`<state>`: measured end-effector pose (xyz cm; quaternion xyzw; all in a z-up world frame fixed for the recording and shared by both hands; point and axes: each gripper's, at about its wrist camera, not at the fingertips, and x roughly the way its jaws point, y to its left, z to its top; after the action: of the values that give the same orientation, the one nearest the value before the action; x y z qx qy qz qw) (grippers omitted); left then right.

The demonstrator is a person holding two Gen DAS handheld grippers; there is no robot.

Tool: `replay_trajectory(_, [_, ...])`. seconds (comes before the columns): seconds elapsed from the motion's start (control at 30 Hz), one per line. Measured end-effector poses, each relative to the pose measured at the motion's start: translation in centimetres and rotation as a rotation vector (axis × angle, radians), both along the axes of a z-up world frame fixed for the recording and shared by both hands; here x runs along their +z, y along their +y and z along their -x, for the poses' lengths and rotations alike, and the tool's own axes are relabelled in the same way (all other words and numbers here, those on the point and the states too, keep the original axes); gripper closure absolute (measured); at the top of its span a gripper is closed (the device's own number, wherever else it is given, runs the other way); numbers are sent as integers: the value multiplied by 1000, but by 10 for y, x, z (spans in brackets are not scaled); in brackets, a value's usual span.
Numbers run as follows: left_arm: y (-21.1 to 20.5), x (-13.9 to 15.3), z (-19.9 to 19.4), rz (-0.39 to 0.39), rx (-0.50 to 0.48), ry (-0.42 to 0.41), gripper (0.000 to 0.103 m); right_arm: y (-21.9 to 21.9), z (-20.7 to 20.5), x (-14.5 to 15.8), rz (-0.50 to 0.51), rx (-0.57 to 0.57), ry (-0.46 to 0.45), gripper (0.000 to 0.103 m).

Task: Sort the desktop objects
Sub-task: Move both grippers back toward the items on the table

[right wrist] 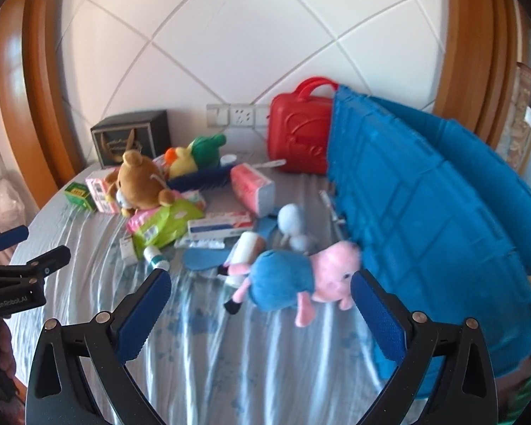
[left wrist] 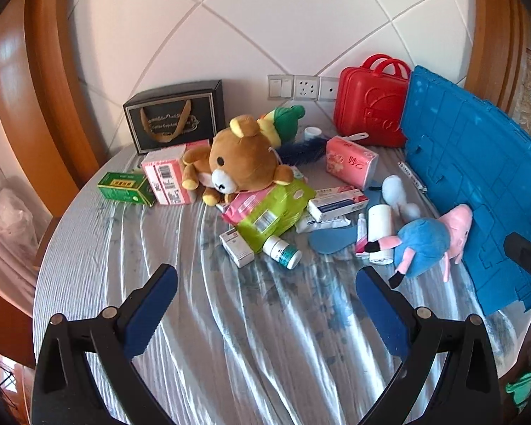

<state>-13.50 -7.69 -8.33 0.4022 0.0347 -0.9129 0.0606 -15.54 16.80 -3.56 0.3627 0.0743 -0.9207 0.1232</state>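
Note:
A heap of things lies on the round table's striped cloth [left wrist: 230, 318]: a brown plush bear [left wrist: 240, 157], a pink pig plush in blue [left wrist: 424, 244], a white pill bottle [left wrist: 283, 251], a green pack [left wrist: 276, 212], pink tissue packs [left wrist: 350, 161] and small boxes. My left gripper [left wrist: 265, 283] is open and empty, short of the pill bottle. My right gripper [right wrist: 260, 288] is open and empty; the pig plush [right wrist: 301, 279] lies just beyond its open fingers. The left gripper also shows at the right wrist view's left edge [right wrist: 28, 248].
A blue plastic crate [left wrist: 478, 177] stands tilted at the table's right side, also in the right wrist view [right wrist: 424, 212]. A red case [left wrist: 371, 106] and a black gift box [left wrist: 175, 117] stand at the back by the wall. A green box [left wrist: 124, 187] lies far left.

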Motion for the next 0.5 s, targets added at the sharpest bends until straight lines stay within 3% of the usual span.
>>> replay_trajectory(0.13, [-26, -35, 13, -29, 42, -55, 1, -27, 20, -29, 1, 41, -64, 0])
replay_trajectory(0.2, [-37, -55, 24, -43, 58, -91, 4, -41, 32, -47, -8, 58, -103, 0])
replay_trajectory(0.27, [-46, -74, 33, -51, 71, -134, 17, -53, 43, -64, -7, 72, -139, 0])
replay_trajectory(0.43, [-64, -119, 64, -72, 92, -229, 25, -87, 75, -103, 3, 144, -231, 0])
replay_trajectory(0.5, [-68, -128, 76, -74, 92, -247, 26, -101, 88, -114, 7, 175, -255, 5])
